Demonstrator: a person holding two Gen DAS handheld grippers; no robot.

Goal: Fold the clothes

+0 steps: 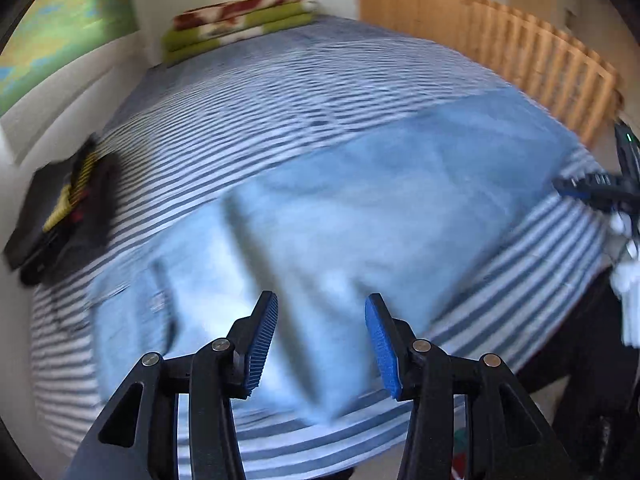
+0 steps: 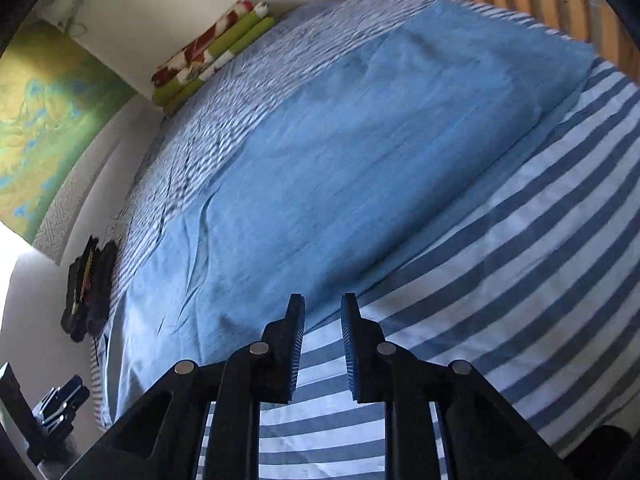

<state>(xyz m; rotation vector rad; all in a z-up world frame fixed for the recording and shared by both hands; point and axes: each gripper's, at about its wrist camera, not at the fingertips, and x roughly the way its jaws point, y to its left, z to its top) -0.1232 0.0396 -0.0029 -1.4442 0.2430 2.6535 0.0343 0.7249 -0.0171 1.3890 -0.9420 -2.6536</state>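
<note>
A light blue garment [image 1: 360,208] lies spread flat on the blue-and-white striped bed cover [image 1: 280,92]; the left wrist view is blurred. My left gripper [image 1: 322,300] hangs over the garment's near part, open, with nothing between its blue pads. In the right wrist view the same garment [image 2: 340,140] stretches from the near left to the far right. My right gripper [image 2: 323,300] sits above its near edge where it meets the striped cover [image 2: 520,280]. Its jaws stand a narrow gap apart and hold nothing. Each gripper shows at the edge of the other view: right gripper [image 1: 576,189], left gripper [image 2: 64,398].
A folded green, red and white blanket [image 1: 240,20] lies at the bed's far end. A dark stack of folded clothes [image 1: 64,216] sits at the bed's left edge by the wall. A wooden slatted rail [image 1: 500,32] runs along the right side. A green painting [image 2: 48,120] hangs on the left wall.
</note>
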